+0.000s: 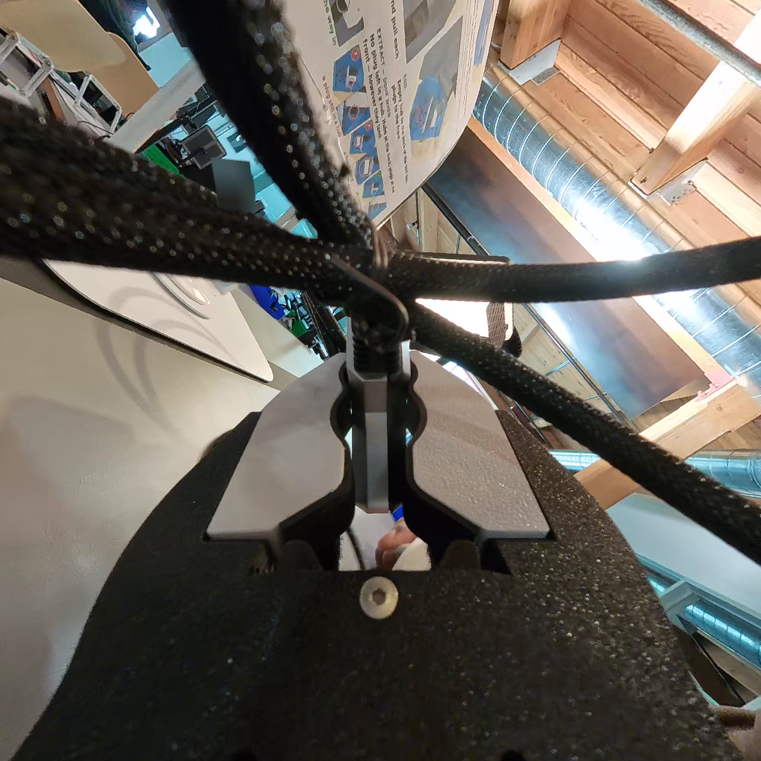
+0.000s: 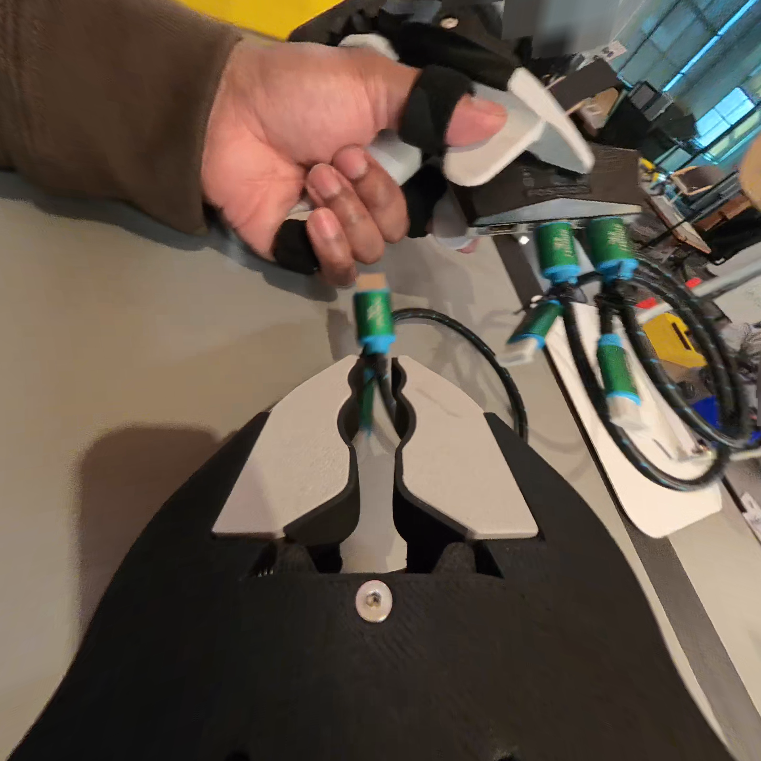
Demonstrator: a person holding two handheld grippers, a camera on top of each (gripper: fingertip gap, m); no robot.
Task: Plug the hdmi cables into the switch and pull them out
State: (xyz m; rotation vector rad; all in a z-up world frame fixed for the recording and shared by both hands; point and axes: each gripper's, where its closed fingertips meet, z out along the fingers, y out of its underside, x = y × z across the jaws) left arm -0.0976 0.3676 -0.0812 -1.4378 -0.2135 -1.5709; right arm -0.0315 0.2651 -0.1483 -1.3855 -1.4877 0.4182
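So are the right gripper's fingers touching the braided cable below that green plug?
Touching. The right wrist view shows both fingers closed on the cable just behind the green plug.

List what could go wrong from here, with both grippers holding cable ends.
1. The right gripper pinches the braided cable just behind the green plug, not the plug body, so the plug may swing or slip.
2. The left gripper clamps a grey connector where several black braided cables cross at a wire hook; pulling could snag them.
3. The person's hand is very close to the green plug and might knock it.
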